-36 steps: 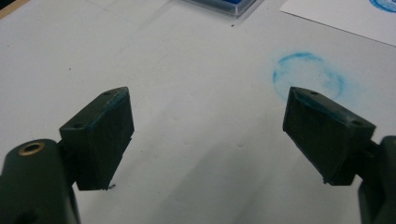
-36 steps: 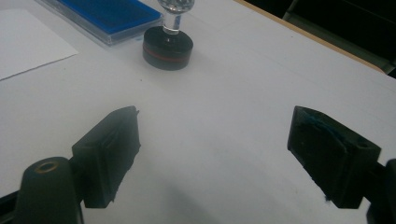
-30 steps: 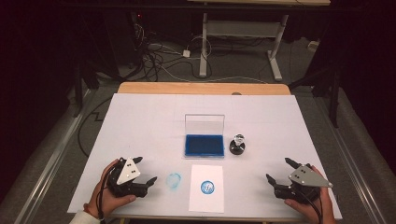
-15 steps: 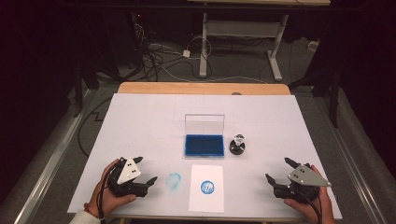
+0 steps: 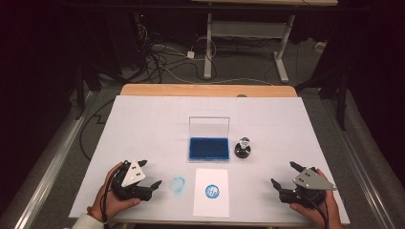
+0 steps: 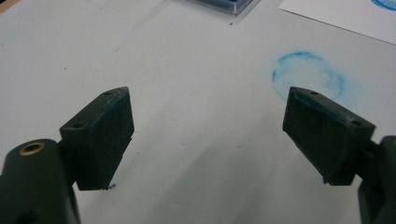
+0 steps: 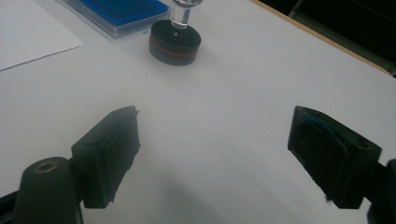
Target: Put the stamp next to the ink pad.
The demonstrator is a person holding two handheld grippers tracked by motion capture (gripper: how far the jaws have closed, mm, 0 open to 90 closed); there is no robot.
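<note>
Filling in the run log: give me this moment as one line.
left hand-held gripper: open, beside ink ring | right hand-held gripper: open | stamp: upright, right of ink pad | paper: stamped

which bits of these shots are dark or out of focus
High view: the white table is evenly lit, the floor behind nearly black. Left gripper view: the jaws are soft, the blue ring smudge sharper. Right gripper view: the jaws blur, the stamp is clearer with a soft shadow.

Matt white table cover (image 5: 143,129), glossy clear-handled stamp (image 7: 176,39), smooth paper sheet (image 5: 211,204), clear plastic ink-pad lid (image 5: 209,127)
</note>
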